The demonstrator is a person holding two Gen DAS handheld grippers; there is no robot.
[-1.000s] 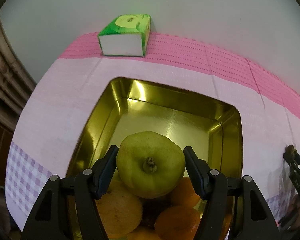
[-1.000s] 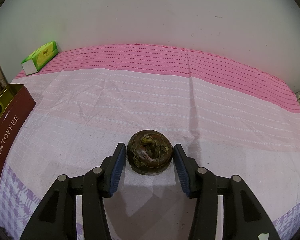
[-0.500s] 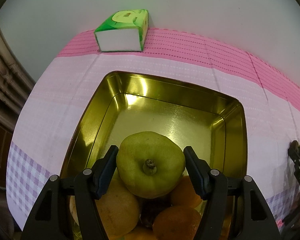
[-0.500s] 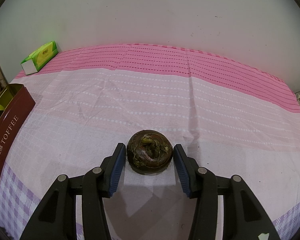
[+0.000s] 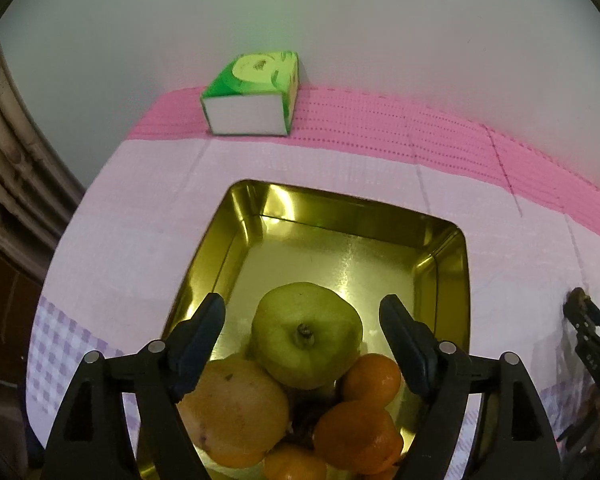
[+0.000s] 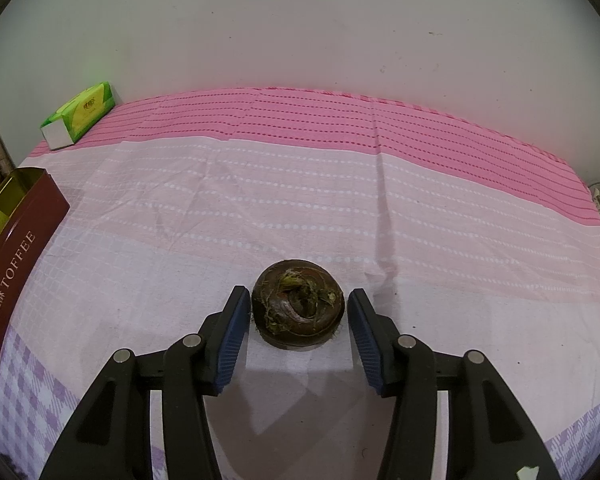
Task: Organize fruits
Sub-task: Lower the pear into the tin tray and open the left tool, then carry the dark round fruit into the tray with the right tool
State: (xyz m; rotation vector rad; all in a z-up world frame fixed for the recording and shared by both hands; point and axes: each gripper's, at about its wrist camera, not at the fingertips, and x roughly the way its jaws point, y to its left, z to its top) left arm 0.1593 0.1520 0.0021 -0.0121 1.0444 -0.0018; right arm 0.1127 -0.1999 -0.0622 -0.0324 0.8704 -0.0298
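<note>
The gold rectangular metal tin (image 5: 444,248) holds 1 green apple (image 5: 306,334), 1 yellow pear (image 5: 236,408) and at least 3 oranges (image 5: 356,434). The left gripper (image 5: 302,324) jaws, just widened, stand clear of the apple. The right gripper (image 6: 294,314) jaws flank 1 brown round fruit (image 6: 298,308), gaps visible.

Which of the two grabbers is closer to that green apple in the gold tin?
Left. The left gripper hangs over the tin, its just-opened jaws flanking the green apple without touching. The right gripper is away over the cloth, straddling a dark brown fruit.
</note>
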